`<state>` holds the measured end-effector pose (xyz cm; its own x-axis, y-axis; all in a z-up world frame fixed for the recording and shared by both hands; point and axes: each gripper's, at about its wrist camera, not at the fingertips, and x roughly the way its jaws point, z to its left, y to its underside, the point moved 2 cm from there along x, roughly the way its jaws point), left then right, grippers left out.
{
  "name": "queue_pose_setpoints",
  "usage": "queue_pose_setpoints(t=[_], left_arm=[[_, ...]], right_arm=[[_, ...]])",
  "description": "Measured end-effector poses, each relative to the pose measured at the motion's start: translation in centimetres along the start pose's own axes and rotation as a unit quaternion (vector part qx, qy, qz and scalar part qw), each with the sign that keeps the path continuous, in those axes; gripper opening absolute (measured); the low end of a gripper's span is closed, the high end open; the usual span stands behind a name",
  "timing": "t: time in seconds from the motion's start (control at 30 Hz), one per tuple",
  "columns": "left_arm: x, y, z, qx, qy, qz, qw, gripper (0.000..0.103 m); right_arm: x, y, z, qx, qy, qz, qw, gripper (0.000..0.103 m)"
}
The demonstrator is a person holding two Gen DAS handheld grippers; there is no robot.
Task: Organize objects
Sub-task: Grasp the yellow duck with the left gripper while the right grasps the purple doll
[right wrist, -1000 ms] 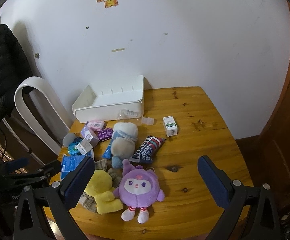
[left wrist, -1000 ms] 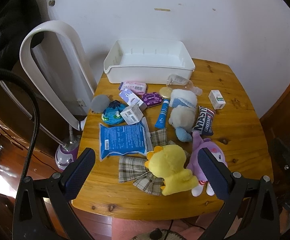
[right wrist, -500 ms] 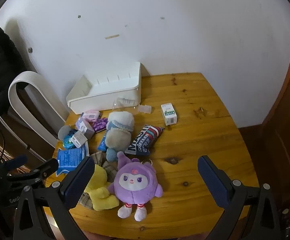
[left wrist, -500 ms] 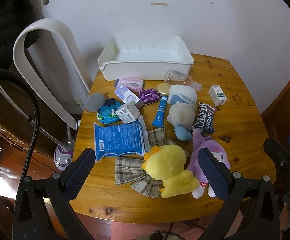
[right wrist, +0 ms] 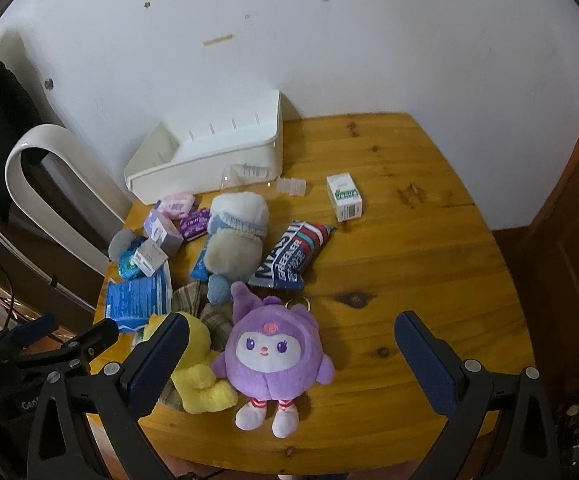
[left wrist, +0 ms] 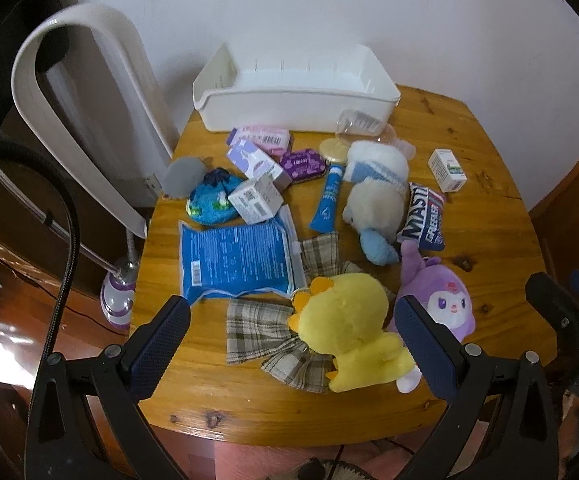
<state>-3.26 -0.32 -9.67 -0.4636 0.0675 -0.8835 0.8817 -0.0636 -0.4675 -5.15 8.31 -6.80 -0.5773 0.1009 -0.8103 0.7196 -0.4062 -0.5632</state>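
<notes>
Both claws hang spread and empty above the table [right wrist: 429,240], the left claw [left wrist: 289,344] over a yellow plush [left wrist: 349,328], the right claw [right wrist: 289,352] over a purple plush [right wrist: 275,356], sorting apparently unstarted, the white bin [left wrist: 297,108] awaiting a first descent and grasp.

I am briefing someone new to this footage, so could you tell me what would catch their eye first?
Probably the two bright plush toys at the near edge of the wooden table: a purple plush and, touching it on its left, a yellow duck plush lying on plaid cloth. Behind the clutter, an empty white bin sits against the wall.
</notes>
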Motion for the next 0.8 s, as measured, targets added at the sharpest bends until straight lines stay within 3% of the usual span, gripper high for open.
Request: queue_pose_setpoints(t=[0.17, 0.3, 0.47, 0.7, 0.8], left_arm=[[2.0, 0.6, 1.3, -0.012, 0.001, 0.024, 0.9996, 0.101], [3.6, 1.2, 2.5, -0.031, 0.004, 0.050, 0.9982, 0.092], [6.2, 2.2, 3.6, -0.052, 0.017, 0.094, 0.9940, 0.092], [6.8, 2.7, 1.9, -0.045, 0.066, 0.115, 0.9902, 0.090], [7.1, 2.6, 0.4, -0.032, 0.089, 0.120, 0.9882, 0.090]], right_arm=[[1.6, 0.1, -0.6, 0.002, 0.007, 0.018, 1.000, 0.103], [3.5, 0.3, -0.9, -0.003, 0.012, 0.042, 0.999, 0.103], [6.2, 1.5, -0.4, -0.025, 0.003, 0.086, 0.996, 0.103], [10.2, 3.2, -1.4, 0.003, -0.018, 0.155, 0.988, 0.102], [11.0, 3.5, -1.5, 0.016, -0.045, 0.166, 0.985, 0.101]])
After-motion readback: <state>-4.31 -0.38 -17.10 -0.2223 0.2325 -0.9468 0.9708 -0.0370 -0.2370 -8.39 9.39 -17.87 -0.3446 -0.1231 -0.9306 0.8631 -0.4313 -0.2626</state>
